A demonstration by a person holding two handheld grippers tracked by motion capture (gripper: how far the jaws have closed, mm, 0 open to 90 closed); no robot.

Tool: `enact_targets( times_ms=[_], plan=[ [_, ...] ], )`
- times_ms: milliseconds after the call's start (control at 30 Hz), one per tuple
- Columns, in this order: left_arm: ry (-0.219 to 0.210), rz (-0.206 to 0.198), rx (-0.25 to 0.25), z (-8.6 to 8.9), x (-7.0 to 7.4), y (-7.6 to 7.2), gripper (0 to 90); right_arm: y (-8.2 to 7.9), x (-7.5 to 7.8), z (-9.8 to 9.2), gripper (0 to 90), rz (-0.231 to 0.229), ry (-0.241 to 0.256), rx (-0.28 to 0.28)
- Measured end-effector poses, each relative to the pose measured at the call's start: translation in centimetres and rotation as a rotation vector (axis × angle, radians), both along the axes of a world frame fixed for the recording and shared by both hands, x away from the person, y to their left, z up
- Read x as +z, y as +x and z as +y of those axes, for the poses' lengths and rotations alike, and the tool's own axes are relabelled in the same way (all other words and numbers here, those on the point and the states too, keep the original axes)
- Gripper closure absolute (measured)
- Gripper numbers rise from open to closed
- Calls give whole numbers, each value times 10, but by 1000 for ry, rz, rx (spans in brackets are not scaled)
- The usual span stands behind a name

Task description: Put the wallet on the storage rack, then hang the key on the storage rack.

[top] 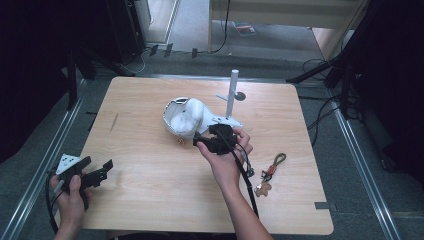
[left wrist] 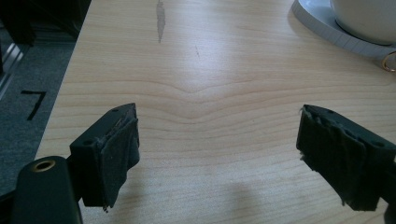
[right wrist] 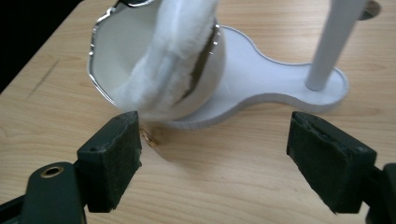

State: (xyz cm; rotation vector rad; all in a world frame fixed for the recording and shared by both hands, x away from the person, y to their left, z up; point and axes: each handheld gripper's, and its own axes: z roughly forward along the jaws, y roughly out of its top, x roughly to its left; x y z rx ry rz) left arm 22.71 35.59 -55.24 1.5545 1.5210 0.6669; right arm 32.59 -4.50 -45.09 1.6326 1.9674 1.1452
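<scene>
A white stand (top: 226, 121) sits mid-table, with an upright post (top: 232, 92) and a white bowl (top: 172, 116) on its flat base. A white fluffy piece (top: 192, 112) lies in the bowl. In the right gripper view the bowl (right wrist: 116, 56) is tilted towards me with the fluffy piece (right wrist: 173, 51) draped over its rim. A small gold ring (right wrist: 149, 138) lies on the wood just in front of it. My right gripper (top: 212, 131) is open just short of the base (right wrist: 261, 79), nothing between its jaws. My left gripper (top: 104, 170) is open over the table's front left.
A keychain (top: 270, 172) with a loop strap lies right of my right forearm. A dark round spot (top: 240, 96) marks the tabletop behind the post. In the left gripper view the base (left wrist: 327, 28) and the ring (left wrist: 390, 61) sit far off at upper right. Cables run across the floor around the table.
</scene>
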Motion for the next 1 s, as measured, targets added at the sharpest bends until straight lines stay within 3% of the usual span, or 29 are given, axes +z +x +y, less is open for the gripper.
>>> enact_targets(
  times_ms=[400, 533, 1000],
  plan=[
    [-1, 1, 1, 0, 0, 0, 140, -14, -5, -40, 150, 78, 15, -83],
    [-4, 3, -1, 1, 0, 0, 140, -15, -9, -55, 163, 114, -32, -109],
    [1, 18, -9, 0, 0, 0, 140, -13, -25, -111, 161, 194, -101, -269]
  ],
)
